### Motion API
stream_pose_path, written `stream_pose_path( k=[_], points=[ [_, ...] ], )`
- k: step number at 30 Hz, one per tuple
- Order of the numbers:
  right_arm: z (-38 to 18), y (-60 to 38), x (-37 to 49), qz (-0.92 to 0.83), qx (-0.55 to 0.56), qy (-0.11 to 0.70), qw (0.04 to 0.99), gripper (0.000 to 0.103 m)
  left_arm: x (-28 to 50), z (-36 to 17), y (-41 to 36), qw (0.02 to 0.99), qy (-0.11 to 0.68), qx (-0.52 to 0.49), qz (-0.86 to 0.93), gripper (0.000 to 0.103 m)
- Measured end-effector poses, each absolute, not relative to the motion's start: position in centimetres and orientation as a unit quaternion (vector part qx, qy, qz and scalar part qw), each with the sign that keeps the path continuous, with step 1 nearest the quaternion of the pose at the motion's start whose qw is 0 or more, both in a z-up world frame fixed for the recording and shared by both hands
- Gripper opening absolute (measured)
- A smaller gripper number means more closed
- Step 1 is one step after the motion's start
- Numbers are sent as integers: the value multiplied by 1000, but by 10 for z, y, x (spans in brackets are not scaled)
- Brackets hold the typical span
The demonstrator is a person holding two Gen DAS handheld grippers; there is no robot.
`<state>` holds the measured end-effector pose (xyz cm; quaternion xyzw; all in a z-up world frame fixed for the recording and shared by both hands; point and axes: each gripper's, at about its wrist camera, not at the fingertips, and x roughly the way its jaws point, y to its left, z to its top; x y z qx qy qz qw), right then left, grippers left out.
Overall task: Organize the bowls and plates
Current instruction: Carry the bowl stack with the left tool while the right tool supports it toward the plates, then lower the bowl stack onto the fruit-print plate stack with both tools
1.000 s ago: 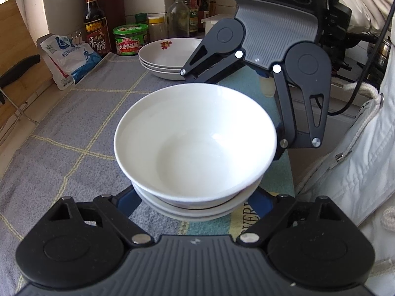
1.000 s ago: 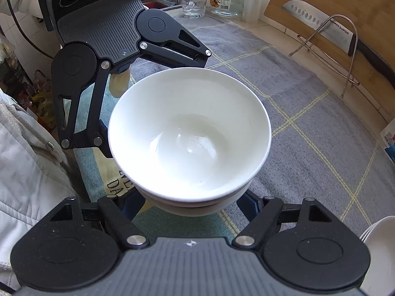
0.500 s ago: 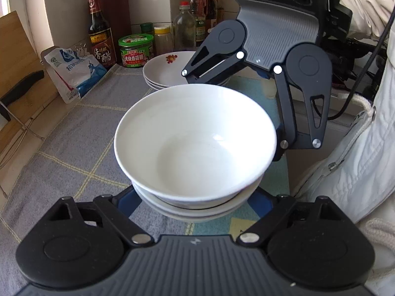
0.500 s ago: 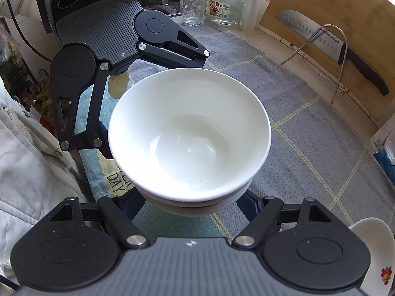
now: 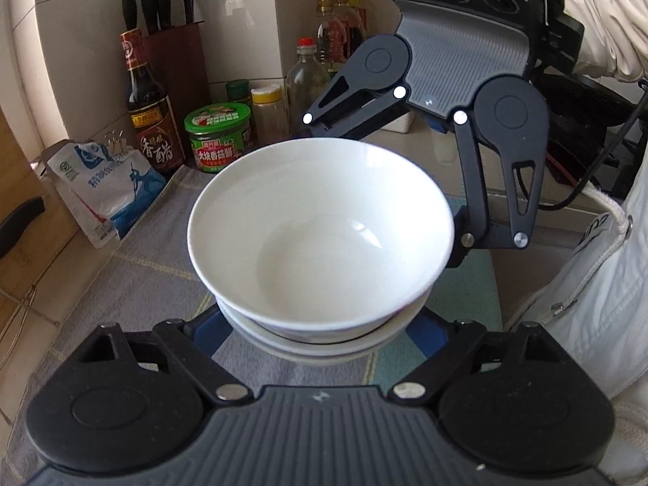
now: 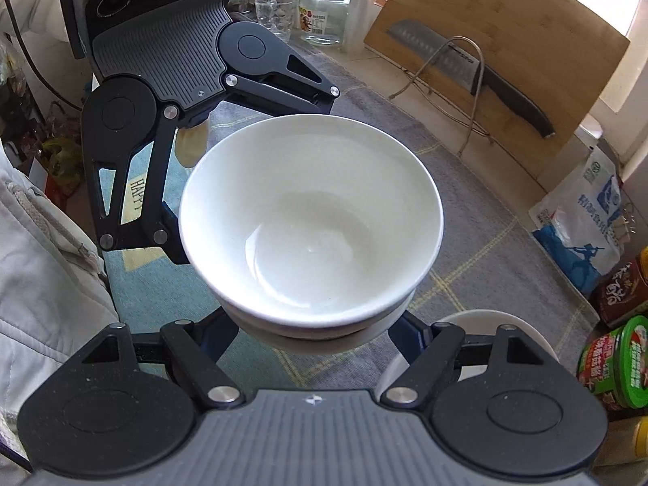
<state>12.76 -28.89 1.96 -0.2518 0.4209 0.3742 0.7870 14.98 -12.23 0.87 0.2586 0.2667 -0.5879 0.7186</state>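
Two pairs of tongs are closed on one stack of white bowls [image 5: 320, 239] from opposite sides: the left tongs [image 5: 320, 324] are pinched on the near side of the lower bowls, and the right tongs [image 6: 316, 328] are pinched on the side facing them, so the stack is carried clear above the grey cloth [image 5: 133, 275] on the counter. Only the lower bowls seem to be gripped; the top bowl is judged to be merely nested, so a tilt or a jolt could slide it out. If the two hands were drawn apart or moved unevenly, the smooth glazed rim could slip from the pads. Beyond the stack, a green-lidded jar [image 5: 218, 137] and a dark sauce bottle [image 5: 148, 109] could be knocked. Beside and below the stack, plates [image 6: 478, 324] are partly hidden, so a chip could come from lowering blind
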Motion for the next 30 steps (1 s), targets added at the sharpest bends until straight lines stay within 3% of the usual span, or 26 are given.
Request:
stream_pose_path(
  k=[16,30],
  points=[
    [7,-389,146,313,-242,438,807,84,185,-6,-225,697,237,275,-619,91],
    [-11,-417,152,289,-220,460,811,84,196,-22,-255,690,251,270,-622,91]
  ],
)
